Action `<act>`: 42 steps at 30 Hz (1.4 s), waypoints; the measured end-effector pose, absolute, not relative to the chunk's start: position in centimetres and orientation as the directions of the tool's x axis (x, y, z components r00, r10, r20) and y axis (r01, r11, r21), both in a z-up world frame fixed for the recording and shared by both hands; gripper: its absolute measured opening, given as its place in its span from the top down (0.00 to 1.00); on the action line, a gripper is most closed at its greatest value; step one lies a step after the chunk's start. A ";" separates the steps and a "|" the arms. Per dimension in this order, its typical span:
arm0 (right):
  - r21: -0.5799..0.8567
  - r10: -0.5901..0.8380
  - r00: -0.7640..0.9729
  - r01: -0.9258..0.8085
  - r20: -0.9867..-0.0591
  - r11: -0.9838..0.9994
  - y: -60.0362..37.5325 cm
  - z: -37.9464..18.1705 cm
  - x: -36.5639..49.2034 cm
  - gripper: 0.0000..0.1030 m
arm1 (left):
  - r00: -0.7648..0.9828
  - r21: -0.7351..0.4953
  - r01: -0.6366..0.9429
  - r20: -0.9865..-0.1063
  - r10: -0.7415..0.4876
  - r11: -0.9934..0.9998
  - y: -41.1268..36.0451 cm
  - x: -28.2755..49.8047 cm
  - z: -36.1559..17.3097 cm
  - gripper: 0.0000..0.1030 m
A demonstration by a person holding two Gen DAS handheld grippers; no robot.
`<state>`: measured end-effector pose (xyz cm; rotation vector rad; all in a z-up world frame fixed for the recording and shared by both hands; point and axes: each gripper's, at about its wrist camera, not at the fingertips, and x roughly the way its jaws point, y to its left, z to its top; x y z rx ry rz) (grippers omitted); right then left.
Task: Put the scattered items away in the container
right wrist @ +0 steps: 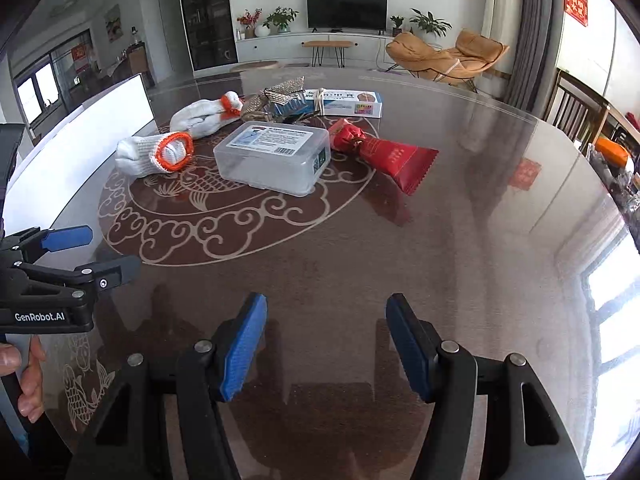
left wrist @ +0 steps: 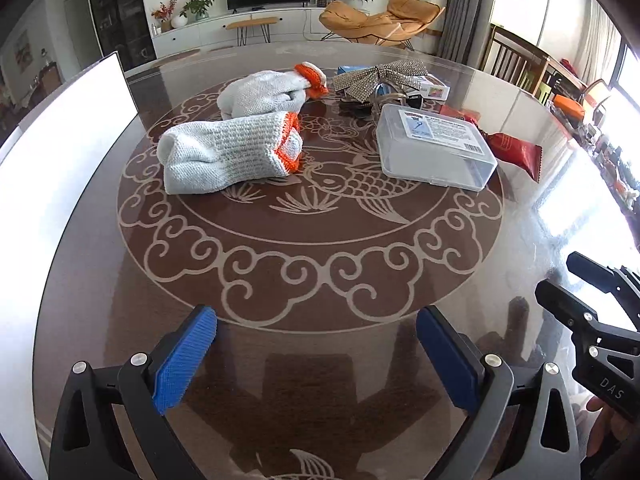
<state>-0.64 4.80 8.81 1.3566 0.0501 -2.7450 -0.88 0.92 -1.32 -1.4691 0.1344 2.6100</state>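
Two rolled white gloves with orange cuffs lie on the round glass table: the nearer glove (left wrist: pixel 228 152) (right wrist: pixel 154 152) and the farther glove (left wrist: pixel 268 90) (right wrist: pixel 202 114). Right of them sit a clear plastic box (left wrist: pixel 434 144) (right wrist: pixel 274 156), a red packet (left wrist: pixel 514 148) (right wrist: pixel 390 156), a blue-and-white carton (left wrist: pixel 432 88) (right wrist: pixel 346 102) and a glittery bow (left wrist: pixel 378 76) (right wrist: pixel 280 94). A white container wall (left wrist: pixel 60 152) (right wrist: pixel 80 136) stands at the left. My left gripper (left wrist: pixel 316 320) (right wrist: pixel 112 248) is open and empty over the near table. My right gripper (right wrist: pixel 326 304) (left wrist: pixel 556 276) is open and empty beside it.
The table (left wrist: pixel 320 272) carries a fish and cloud pattern under glass. Wooden chairs (left wrist: pixel 516 60) stand at its far right edge. Beyond it are an orange lounge chair (left wrist: pixel 380 20), a TV and plants. A hand (right wrist: pixel 24 380) holds the left gripper's handle.
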 end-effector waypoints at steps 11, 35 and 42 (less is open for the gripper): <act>-0.013 -0.042 -0.606 0.087 -0.795 -0.996 4.8 7.7 -2.6 0.26 | -0.576 0.003 -0.128 -0.814 0.072 -0.992 0.9 -5.5 -1.8 0.00; -0.006 -0.048 -0.605 0.086 -0.795 -0.996 4.8 7.6 -2.7 0.26 | -0.577 0.003 -0.128 -0.814 0.072 -0.992 1.0 -5.4 -1.8 0.00; -0.006 -0.048 -0.605 0.086 -0.795 -0.996 4.8 7.6 -2.7 0.26 | -0.577 0.003 -0.128 -0.814 0.072 -0.992 1.0 -5.3 -1.8 0.00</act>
